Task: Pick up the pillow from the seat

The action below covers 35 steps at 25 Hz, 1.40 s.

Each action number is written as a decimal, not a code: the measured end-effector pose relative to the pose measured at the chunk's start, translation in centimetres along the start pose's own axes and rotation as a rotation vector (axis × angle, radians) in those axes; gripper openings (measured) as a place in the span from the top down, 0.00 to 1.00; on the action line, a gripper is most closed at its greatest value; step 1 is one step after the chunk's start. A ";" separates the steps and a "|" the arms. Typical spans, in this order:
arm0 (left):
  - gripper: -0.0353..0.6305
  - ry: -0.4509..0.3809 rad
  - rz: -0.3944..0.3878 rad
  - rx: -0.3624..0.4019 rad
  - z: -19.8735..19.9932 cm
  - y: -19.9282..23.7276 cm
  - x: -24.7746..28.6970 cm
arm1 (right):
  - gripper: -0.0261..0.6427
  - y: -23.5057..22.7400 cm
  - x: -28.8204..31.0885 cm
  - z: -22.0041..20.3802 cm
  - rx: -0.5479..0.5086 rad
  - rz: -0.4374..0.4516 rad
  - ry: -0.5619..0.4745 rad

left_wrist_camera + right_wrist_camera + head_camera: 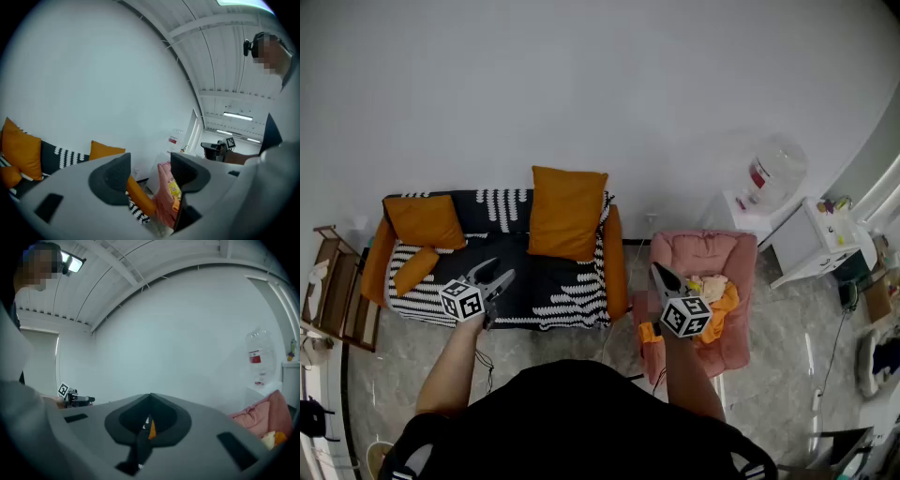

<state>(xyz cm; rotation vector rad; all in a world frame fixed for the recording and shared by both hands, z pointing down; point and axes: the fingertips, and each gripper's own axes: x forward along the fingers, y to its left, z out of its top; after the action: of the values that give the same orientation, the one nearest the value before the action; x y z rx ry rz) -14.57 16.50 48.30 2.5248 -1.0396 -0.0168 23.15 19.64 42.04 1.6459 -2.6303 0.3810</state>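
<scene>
Against the far wall, the largest orange pillow [567, 212] leans upright on the striped sofa [562, 281], well apart from both claws. The left claw [502, 268] stands a little apart and empty, and the right claw [657, 269] is pressed together. I'd say the approach is only starting. Next, step in and open wide around the pillow's edge.

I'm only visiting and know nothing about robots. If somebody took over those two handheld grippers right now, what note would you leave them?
Left gripper: jaws apart, empty, over the sofa front.
Right gripper: jaws together, empty, by the pink armchair.
Big orange pillow leans on the sofa back; medium pillow and small pillow lie at its left end.
Done: nothing picked up.
Left: grip and lift a pillow.
</scene>
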 end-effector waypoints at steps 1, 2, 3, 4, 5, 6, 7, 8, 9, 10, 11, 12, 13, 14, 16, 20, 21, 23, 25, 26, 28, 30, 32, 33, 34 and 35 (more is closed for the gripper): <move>0.54 -0.004 0.002 0.002 0.1 -0.1 0.0 | 0.96 0.1 0.0 0.0 -0.005 0.002 0.002; 0.54 -0.009 0.005 0.003 0.3 -0.2 0.0 | 0.96 0.2 0.1 0.0 -0.008 0.005 0.003; 0.54 -0.012 0.006 0.002 0.3 -0.3 0.0 | 0.96 0.2 0.1 0.0 -0.010 0.008 0.005; 0.54 -0.014 0.007 -0.001 0.2 -0.4 0.0 | 0.96 0.3 0.2 0.0 -0.008 0.013 0.006; 0.54 -0.013 0.008 -0.004 0.0 -0.6 0.0 | 0.96 0.3 0.2 0.0 -0.004 0.018 0.008; 0.54 -0.011 0.009 -0.005 -0.3 -0.7 0.1 | 0.96 0.2 0.1 0.0 0.002 0.025 0.009; 0.54 -0.008 0.011 -0.003 -0.5 -0.9 0.2 | 0.96 0.2 0.1 -0.1 0.010 0.035 0.010; 0.54 -0.004 0.012 0.001 -0.7 -1.0 0.3 | 0.96 0.2 0.1 -0.2 0.017 0.048 0.013; 0.54 -0.002 0.013 0.003 -0.8 -1.2 0.4 | 0.95 0.1 0.1 -0.3 0.024 0.065 0.016; 0.54 -0.003 0.016 0.004 -0.8 -1.3 0.6 | 0.92 0.1 0.1 -0.3 0.028 0.085 0.017; 0.54 -0.008 0.019 0.004 -0.7 -1.3 0.7 | 0.86 0.2 0.2 -0.3 0.025 0.108 0.016; 0.54 -0.016 0.024 0.004 -0.6 -1.4 0.8 | 0.82 0.4 0.3 -0.2 0.018 0.129 0.015; 0.54 -0.025 0.029 0.001 -0.4 -1.4 0.8 | 0.77 0.6 0.5 -0.2 0.008 0.148 0.015; 0.54 -0.033 0.035 -0.002 -0.2 -1.4 0.8 | 0.72 0.9 0.7 -0.2 0.002 0.164 0.016; 0.54 -0.041 0.044 -0.007 -0.1 -1.7 0.5 | 0.69 1.4 0.9 -0.3 0.004 0.187 0.015; 0.54 -0.034 0.051 0.000 -0.1 -2.1 0.4 | 0.64 1.2 1.0 -0.1 0.012 0.200 0.008; 0.54 -0.032 0.053 0.002 -0.1 -2.1 0.5 | 0.63 1.0 1.1 -0.1 0.011 0.200 0.010; 0.54 -0.030 0.057 0.008 -0.1 -2.1 0.5 | 0.59 0.7 1.4 -0.2 0.004 0.202 0.021; 0.54 -0.031 0.057 0.015 0.1 -2.0 0.5 | 0.57 0.8 1.5 -0.4 -0.003 0.207 0.031; 0.54 -0.032 0.056 0.017 0.1 -2.0 0.5 | 0.56 0.9 1.6 -0.5 -0.006 0.209 0.034; 0.54 -0.031 0.054 0.018 0.2 -1.7 0.6 | 0.54 0.8 1.8 -0.6 -0.013 0.207 0.039; 0.54 -0.028 0.052 0.013 0.2 -1.3 0.9 | 0.52 0.7 2.1 -0.5 -0.013 0.198 0.039; 0.54 -0.020 0.049 0.008 0.1 -0.8 1.2 | 0.51 0.3 2.4 -0.4 -0.015 0.190 0.039; 0.54 -0.015 0.046 0.006 0.1 -0.6 1.5 | 0.51 0.1 2.6 -0.3 -0.017 0.186 0.038; 0.54 -0.010 0.043 0.004 0.0 -0.3 1.8 | 0.50 -0.1 2.8 -0.2 -0.018 0.182 0.036; 0.54 -0.006 0.040 0.002 0.0 0.0 2.1 | 0.50 -0.3 3.0 -0.2 -0.017 0.177 0.034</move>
<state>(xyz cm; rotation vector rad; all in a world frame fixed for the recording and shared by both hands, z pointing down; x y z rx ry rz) -13.08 15.07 48.55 2.5068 -1.0933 -0.0120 22.06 16.91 42.69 1.3927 -2.7541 0.3852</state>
